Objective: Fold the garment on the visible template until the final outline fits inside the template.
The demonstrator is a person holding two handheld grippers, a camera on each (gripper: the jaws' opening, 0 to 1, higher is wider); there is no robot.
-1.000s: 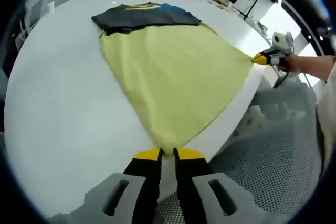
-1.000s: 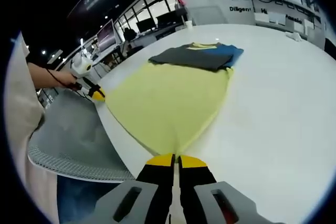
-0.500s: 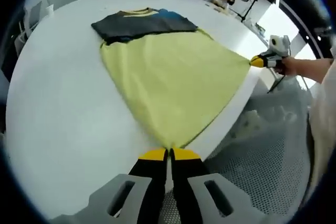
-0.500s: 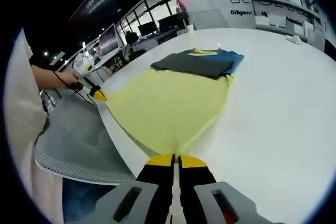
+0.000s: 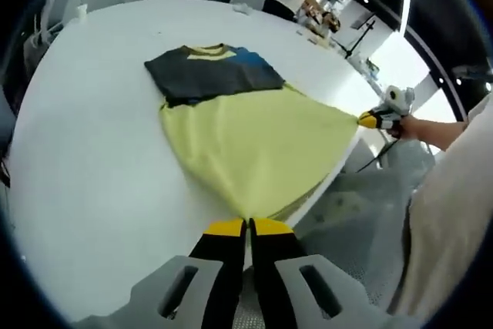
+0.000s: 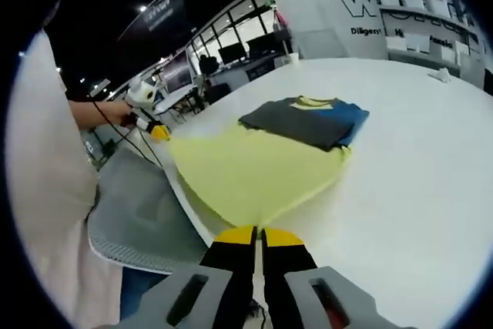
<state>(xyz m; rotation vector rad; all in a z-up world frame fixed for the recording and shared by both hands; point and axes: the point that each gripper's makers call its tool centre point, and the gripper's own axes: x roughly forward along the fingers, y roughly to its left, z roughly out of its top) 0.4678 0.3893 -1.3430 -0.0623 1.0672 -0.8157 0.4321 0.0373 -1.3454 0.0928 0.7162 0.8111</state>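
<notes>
The garment [image 5: 258, 144] is a yellow-green cloth spread on the white worktop [image 5: 85, 152], stretched taut between two corners at the worktop's near edge. Its far end lies tucked against a dark grey, blue and yellow folded shirt [image 5: 212, 73] further in on the worktop, so the cloth fans out from that shirt toward the edge, its long axis running along the edge from one gripper to the other.

The left gripper [image 5: 247, 226] has its yellow-tipped jaws pressed together on one corner of the garment, right at the worktop's rim. The right gripper [image 6: 259, 234] is likewise clamped on the opposite corner [image 6: 254, 217], the cloth rising away from it toward the folded shirt [image 6: 308, 117]. Each gripper is seen small in the other's view, held in a hand [image 5: 408, 125] at the far corner. A grey perforated mat [image 6: 139, 217] lies below the worktop's edge.
</notes>
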